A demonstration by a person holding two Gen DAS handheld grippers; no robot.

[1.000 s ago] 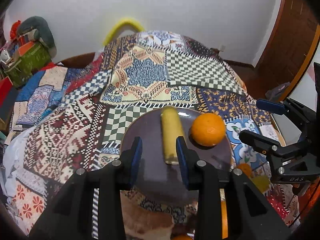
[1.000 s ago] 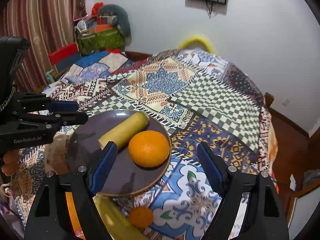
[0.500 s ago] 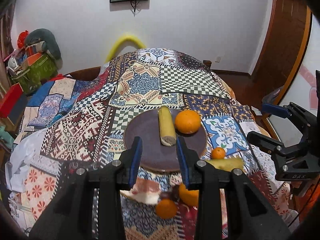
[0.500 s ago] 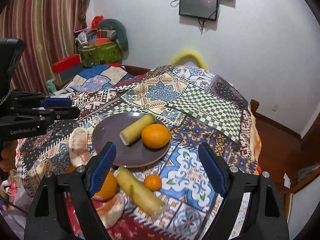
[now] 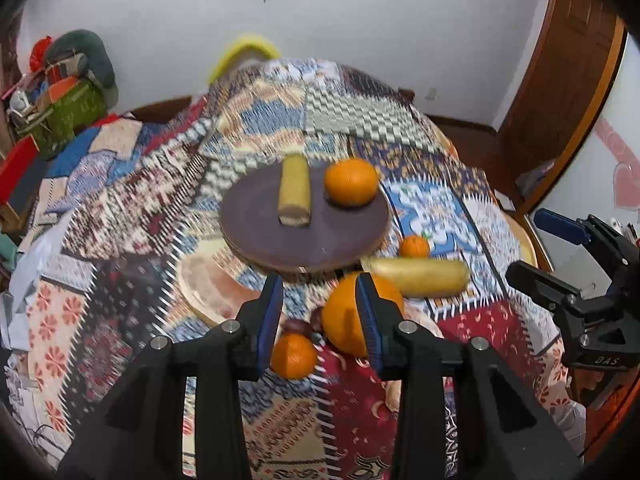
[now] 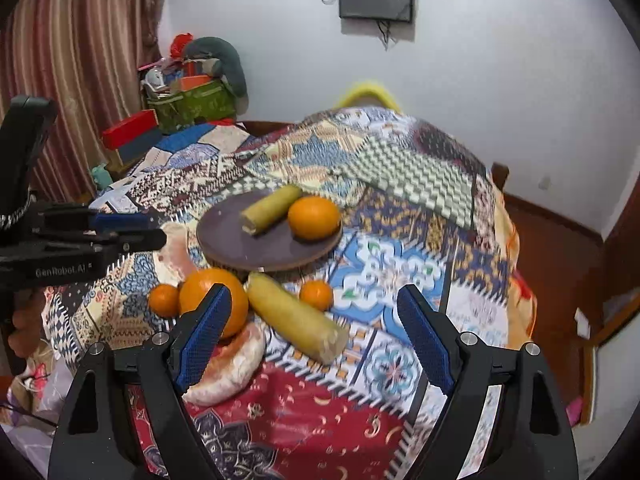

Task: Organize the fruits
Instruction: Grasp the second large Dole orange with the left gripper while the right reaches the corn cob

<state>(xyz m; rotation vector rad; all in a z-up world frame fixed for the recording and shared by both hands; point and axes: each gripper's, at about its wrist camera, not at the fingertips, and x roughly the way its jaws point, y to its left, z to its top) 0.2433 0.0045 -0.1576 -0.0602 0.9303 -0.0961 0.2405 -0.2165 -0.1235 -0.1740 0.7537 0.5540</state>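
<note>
round dark matte plate [image 6: 276, 250] on patchwork cloth [image 6: 404, 240] holds a stubby yellow cylinder fruit [image 6: 271, 209] touching a glossy orange [image 6: 314, 217]. off the plate: big orange [image 6: 208, 296], two small oranges [image 6: 317, 295], longer yellow fruit [image 6: 296, 316]. left gripper [image 5: 320, 312] jaws narrow, empty; right gripper [image 6: 316, 336] jaws wide, empty, both above the cloth.

Both grippers, left [image 5: 319, 316] and right [image 6: 310, 334], are black plastic with blue textured pads, silver screws, white "GenRobot.AI" lettering
</note>
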